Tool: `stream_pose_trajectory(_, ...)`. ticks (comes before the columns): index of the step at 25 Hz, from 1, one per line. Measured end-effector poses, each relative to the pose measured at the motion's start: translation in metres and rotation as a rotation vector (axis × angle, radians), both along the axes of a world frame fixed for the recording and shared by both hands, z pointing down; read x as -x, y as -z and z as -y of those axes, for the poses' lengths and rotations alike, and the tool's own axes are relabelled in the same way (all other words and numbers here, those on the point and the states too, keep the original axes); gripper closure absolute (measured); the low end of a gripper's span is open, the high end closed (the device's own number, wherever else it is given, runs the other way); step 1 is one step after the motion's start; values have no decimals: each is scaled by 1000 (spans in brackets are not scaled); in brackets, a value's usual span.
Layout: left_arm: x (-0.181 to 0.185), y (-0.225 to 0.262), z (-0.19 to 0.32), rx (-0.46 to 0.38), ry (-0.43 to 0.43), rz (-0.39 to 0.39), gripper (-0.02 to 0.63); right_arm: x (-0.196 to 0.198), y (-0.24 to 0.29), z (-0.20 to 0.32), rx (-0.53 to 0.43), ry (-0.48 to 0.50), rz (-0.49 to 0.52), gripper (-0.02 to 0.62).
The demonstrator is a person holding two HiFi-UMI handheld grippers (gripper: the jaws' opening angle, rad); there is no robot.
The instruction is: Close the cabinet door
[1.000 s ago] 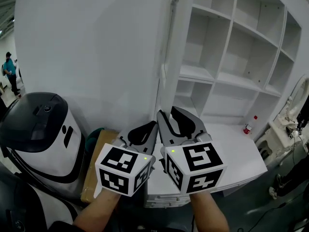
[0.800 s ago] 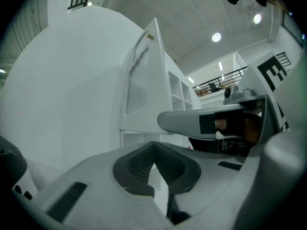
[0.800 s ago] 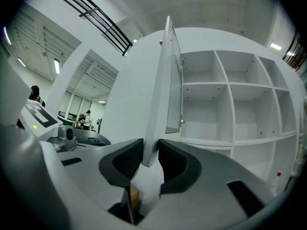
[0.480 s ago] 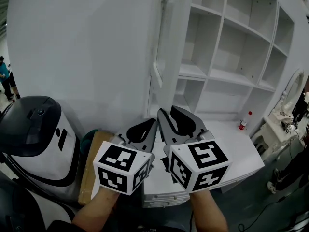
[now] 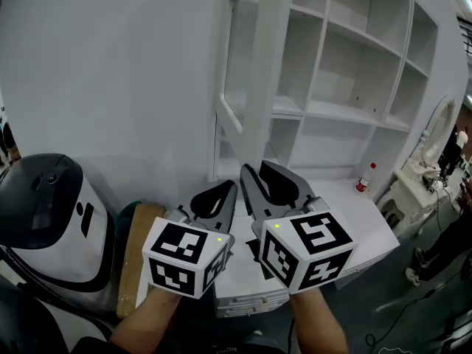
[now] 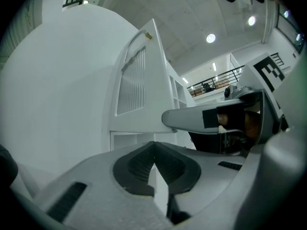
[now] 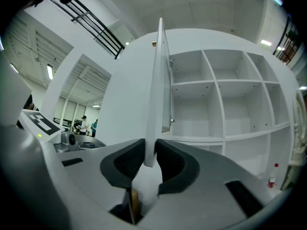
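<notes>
A broad white wall (image 5: 110,87) fills the space left of the white open-shelf cabinet (image 5: 354,72), whose compartments stand bare. The cabinet door (image 5: 240,72), a tall louvred panel hinged at the cabinet's left side, is swung wide open and stands edge-on toward the person. Left of the cabinet and low down sits a bulky white-and-black machine (image 5: 51,212). A white counter (image 5: 346,220) runs along the foot of the cabinet. In front of the cabinet, near its left side, the two grippers are held close together, marker cubes toward the person. The right gripper (image 5: 256,169) has just been closing its jaws; they are still a narrow gap apart. In the right gripper view the door's thin edge lines up with that gap, but the door looks to lie beyond the tips, not pinched. The left gripper (image 5: 230,190), on the side away from the cabinet's shelves, has its jaws pressed together at the tips with nothing between them. A cardboard box (image 5: 136,249) lies left of the cabinet's base. A small red-capped bottle (image 5: 361,177) stands on the counter under the cabinet's right shelves.
</notes>
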State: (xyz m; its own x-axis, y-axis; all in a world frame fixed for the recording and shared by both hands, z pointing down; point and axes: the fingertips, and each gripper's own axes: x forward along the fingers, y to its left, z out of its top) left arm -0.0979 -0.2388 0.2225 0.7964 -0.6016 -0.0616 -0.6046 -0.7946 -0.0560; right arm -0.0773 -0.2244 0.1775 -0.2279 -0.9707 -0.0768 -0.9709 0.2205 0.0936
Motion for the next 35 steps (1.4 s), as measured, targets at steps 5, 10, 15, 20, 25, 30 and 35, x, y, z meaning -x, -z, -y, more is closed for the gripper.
stream_pose_trajectory(5, -2, 5, 0, -4, -15, -11, 595, -6, 1, 0, 2, -11, 10, 514)
stream_pose_trajectory(10, -5, 5, -1, 0, -27, -14, 595, -16, 1, -1, 2, -35, 20, 518)
stream_pose_trajectory(15, -7, 4, -2, 1, -39, -12, 595, -21, 1, -1, 1, -53, 28, 520)
stream_pose_trajectory(20, -15, 7, -3, -6, -51, -16, 595, -38, 0, 0, 1, -76, 46, 525)
stream_pose_trajectory(25, -28, 3, -2, -1, -74, -11, 595, -51, 0, 1, 2, -77, 57, 526)
stream_pose_trajectory(30, -43, 2, 4, -1, -83, -6, 595, -63, 0, 4, 2, -65, 60, 526)
stream_pose_trajectory(35, -62, 4, 6, -8, -98, -1, 595, -82, 0, 6, 7, -64, 66, 525)
